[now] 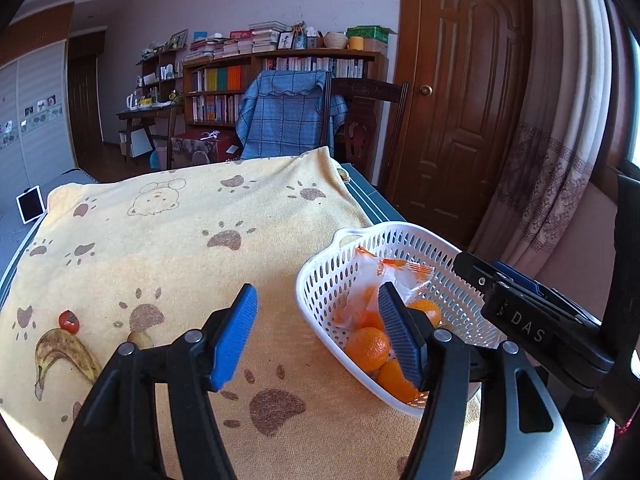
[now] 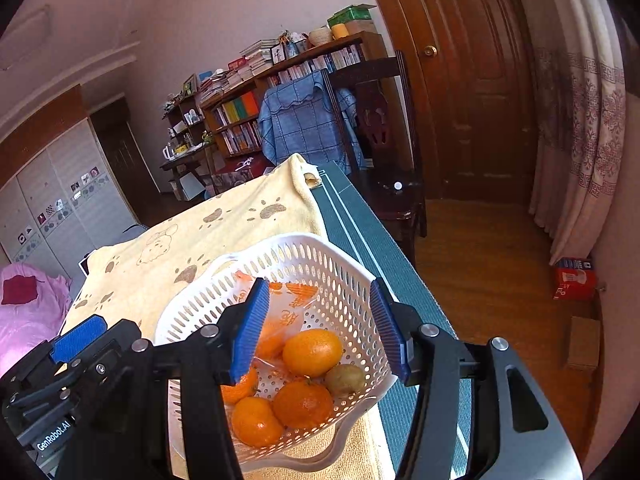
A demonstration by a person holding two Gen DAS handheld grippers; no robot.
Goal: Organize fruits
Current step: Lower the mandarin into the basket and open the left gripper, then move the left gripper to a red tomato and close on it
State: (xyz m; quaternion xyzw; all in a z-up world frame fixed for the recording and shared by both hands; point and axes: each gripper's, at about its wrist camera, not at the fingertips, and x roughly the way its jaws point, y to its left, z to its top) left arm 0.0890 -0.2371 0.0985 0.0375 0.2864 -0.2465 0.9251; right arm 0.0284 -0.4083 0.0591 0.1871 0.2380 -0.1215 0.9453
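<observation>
A white perforated basket (image 1: 448, 280) (image 2: 344, 276) sits on a yellow paw-print towel (image 1: 180, 248) (image 2: 240, 232). It holds several oranges (image 2: 312, 352) (image 1: 367, 349), a kiwi (image 2: 345, 379) and an orange-printed plastic bag (image 1: 396, 276). A spotted banana (image 1: 64, 354), a small red tomato (image 1: 69, 320) and a pear-like fruit (image 1: 140, 338) lie on the towel at the left. My left gripper (image 1: 318, 338) is open and empty at the basket's left rim. My right gripper (image 2: 320, 332) is open and empty above the basket.
The towel covers a green-topped table (image 2: 372, 248). A chair draped in blue cloth (image 1: 288, 116) and a dark wooden chair (image 2: 380, 120) stand behind it. A wooden door (image 1: 468, 92), curtains (image 2: 580, 140) and bookshelves (image 1: 240, 88) are beyond.
</observation>
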